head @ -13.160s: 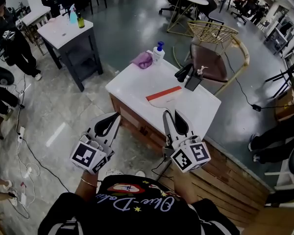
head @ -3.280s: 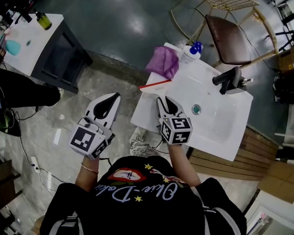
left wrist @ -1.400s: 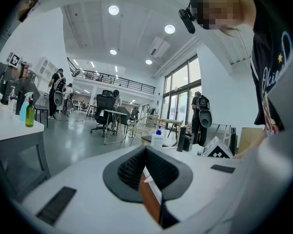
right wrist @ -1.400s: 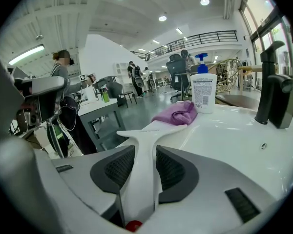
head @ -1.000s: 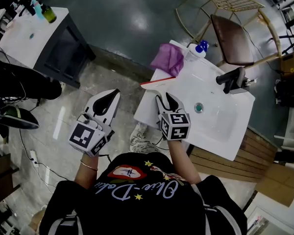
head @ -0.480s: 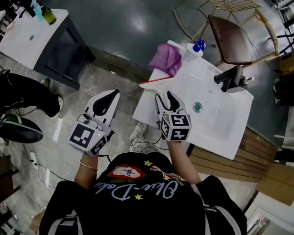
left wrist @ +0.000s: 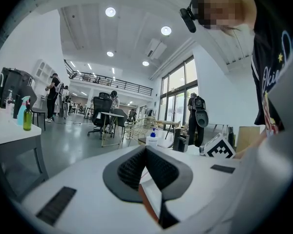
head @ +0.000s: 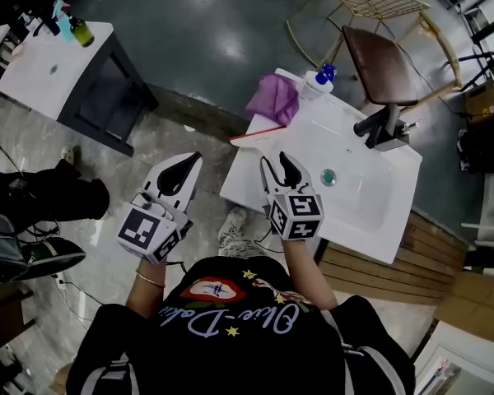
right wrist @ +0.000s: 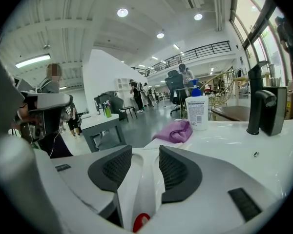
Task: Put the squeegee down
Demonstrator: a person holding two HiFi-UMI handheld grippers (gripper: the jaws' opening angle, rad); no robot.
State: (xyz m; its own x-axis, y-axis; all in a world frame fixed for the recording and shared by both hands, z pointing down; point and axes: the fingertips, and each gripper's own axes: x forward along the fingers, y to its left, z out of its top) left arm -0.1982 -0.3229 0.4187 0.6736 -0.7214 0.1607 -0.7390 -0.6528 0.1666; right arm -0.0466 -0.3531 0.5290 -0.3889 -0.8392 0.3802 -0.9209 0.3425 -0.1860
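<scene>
Your right gripper [head: 278,164] hovers over the near corner of the sink [head: 245,186], jaws spread and, it seems, empty. Your left gripper [head: 184,165] hangs beside the sink, over the floor [head: 169,134], jaws pressed together. The squeegee [head: 259,133] lies on the sink's edge, near a cloth [head: 272,99].

The white worktop [head: 243,179] looks glossy and smooth; the purple cloth [head: 272,99] is soft, crumpled fabric; the tap [head: 379,123] is matt black; the dark floor [head: 206,31] shines
</scene>
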